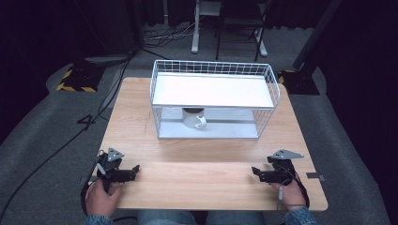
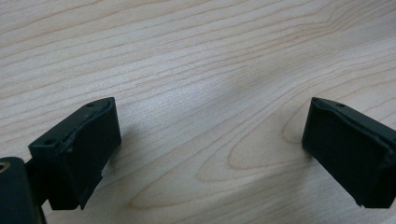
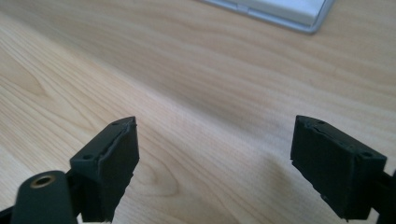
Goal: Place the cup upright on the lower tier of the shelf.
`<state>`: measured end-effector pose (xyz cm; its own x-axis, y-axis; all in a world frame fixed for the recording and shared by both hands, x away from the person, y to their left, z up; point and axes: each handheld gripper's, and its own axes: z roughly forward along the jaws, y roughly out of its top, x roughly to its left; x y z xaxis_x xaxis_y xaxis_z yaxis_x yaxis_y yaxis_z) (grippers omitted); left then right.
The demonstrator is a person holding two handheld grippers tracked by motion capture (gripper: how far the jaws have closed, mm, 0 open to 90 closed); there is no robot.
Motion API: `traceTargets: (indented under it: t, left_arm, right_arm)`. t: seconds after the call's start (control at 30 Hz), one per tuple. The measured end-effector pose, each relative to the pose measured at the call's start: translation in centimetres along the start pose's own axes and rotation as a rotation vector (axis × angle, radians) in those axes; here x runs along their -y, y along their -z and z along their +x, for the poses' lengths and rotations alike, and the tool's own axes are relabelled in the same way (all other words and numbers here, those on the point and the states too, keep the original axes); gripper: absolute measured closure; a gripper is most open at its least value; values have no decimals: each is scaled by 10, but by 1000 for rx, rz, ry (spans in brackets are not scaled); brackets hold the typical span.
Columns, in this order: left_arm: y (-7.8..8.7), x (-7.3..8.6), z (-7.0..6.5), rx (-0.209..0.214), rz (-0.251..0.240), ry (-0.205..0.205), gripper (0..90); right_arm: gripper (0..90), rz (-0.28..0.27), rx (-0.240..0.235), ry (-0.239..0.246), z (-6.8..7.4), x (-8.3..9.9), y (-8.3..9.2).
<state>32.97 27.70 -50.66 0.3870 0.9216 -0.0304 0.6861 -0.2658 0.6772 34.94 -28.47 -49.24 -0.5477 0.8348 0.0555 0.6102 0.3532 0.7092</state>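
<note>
My left gripper point(image 1: 136, 168) rests low over the front left of the wooden table point(image 1: 211, 168), held in a hand, its tips turned toward the middle. In the left gripper view its jaws point(image 2: 210, 140) stand wide apart over bare wood, nothing between them. My right gripper point(image 1: 253, 169) sits at the front right, also pointing inward. Its jaws point(image 3: 215, 158) are open over bare wood and hold nothing. A white mug point(image 1: 194, 118) stands on the lower level of a white wire shelf rack point(image 1: 213, 70) at the back middle of the table.
The rack's base corner point(image 3: 280, 11) shows at the top of the right gripper view. A small grey plate point(image 1: 315, 176) lies by the table's right edge. Cables point(image 1: 108, 93) run over the grey floor to the left; stand feet point(image 1: 77, 79) and chair legs point(image 1: 239, 33) lie beyond the table.
</note>
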Motion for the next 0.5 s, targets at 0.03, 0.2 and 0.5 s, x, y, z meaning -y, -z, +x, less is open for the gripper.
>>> traceTargets:
  t: [0.03,0.2,0.5]
  left_arm:
    - [0,0,0,0,0,0,47]
    - [0,0,0,0,0,0,47]
    - [0,0,0,-2,-1,0,47]
  right_arm:
    - [136,26,3,-15,-1,2,-5]
    - [134,7,29,9,2,5,-7]
    - [92,-25,51,42,5,9,-10]
